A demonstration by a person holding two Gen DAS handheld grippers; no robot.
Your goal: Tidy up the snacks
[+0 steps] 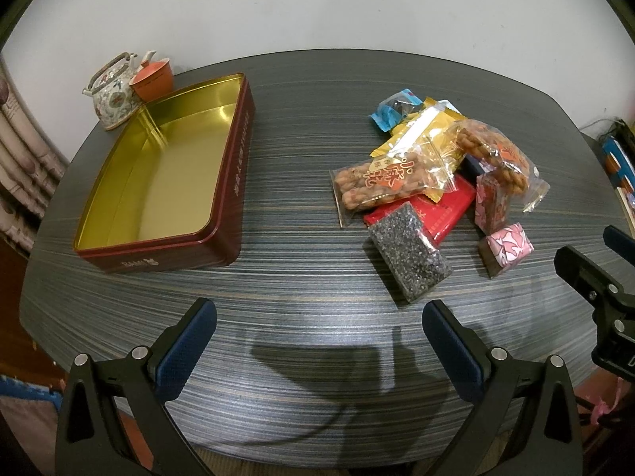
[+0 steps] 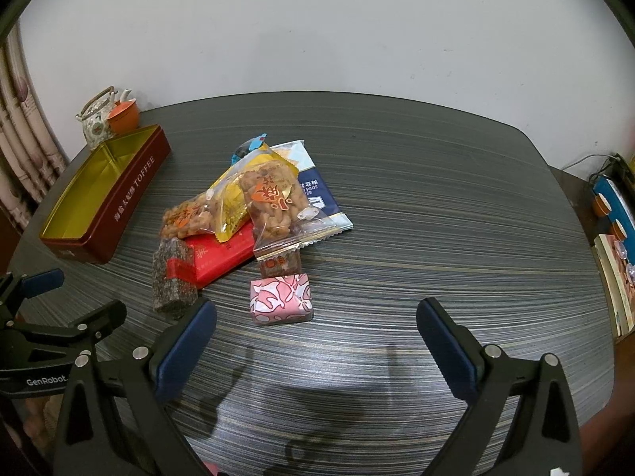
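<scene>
Striped dark table [image 1: 301, 182] against a plain white wall, nothing fancy. Far left at the back sit a teapot [image 1: 111, 97] and an orange cup [image 1: 152, 79], touching the corner of the tin [image 1: 234, 182]. That tin is open, lid nowhere in view, gold inside and totally empty, so nothing's been sorted yet as far as I can judge.

Moving right, well apart from the tin, is the snack pile [image 1: 432, 166]: two clear bags of fried twists, a yellow packet, a blue one at the back, a red box [image 1: 436, 210] underneath, a sesame bar [image 1: 408, 254] leaning off its near edge, and a pink sweet [image 2: 281, 297] lying on its own just in front of the heap.

Left gripper [image 1: 319, 331] hovers over bare table between tin and pile, jaws spread wide, holding nothing. Right gripper [image 2: 316, 329] is the same, wide open and empty, with the pink sweet just ahead between its fingers.

What could go wrong, I reckon: the bags overlap, so tugging one from the middle probably drags its neighbours or tips the sesame bar off the box. The crinkly film looks slippery, and a hard squeeze could crush the twists. Also the two grippers are close together, so both reaching into the pile at once risks a bump.
</scene>
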